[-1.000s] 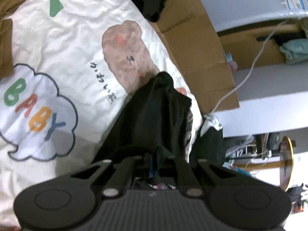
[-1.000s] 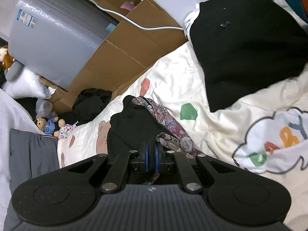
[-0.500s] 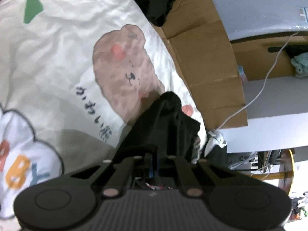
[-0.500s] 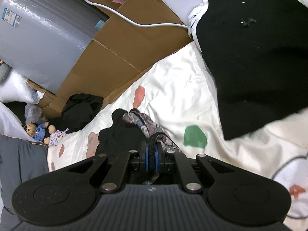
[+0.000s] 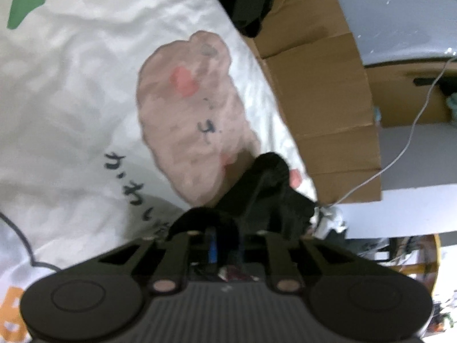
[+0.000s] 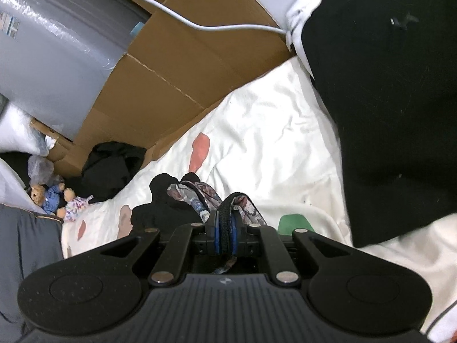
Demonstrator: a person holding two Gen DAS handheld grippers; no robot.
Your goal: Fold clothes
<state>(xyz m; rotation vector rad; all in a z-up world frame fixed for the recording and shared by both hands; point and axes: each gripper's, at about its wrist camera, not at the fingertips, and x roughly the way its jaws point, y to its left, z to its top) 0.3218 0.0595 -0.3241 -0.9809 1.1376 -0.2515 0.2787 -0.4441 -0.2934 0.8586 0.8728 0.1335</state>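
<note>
Both of my grippers are low over the bed, each at one end of the same small garment.

Left gripper (image 5: 225, 245): jaws are opening. A loop of the black garment (image 5: 265, 194) sits between the blue pads; the view is motion-blurred, so I can't tell if they are touching it. The cloth is matte black knit, bunched into a ridge running away from the fingers.

Right gripper (image 6: 225, 235): jaws are opening too, but the blue pads are clamped on a thick black hem band of the same garment (image 6: 160, 211). Its lining here is a paisley-type print in grey, maroon and blue, soft and crumpled.

The garment lies on the bedsheet (image 5: 71, 85), cream, wrinkled, slight sheen. Prints: a fuzzy pinkish-brown bear face with red cheeks, green and salmon blobs, a cloud outline. There are handwritten Japanese characters beside the bear, not sharp enough for me to read.

A flat black cloth (image 6: 385, 100) covers the sheet's right side. Corrugated cardboard (image 6: 177, 80) runs along the bed edge, with a white cable (image 6: 200, 25) across it. A grey plastic-wrapped block (image 6: 57, 43) carries a label, unreadable. Two small teddy bears (image 6: 48, 197) at left.
</note>
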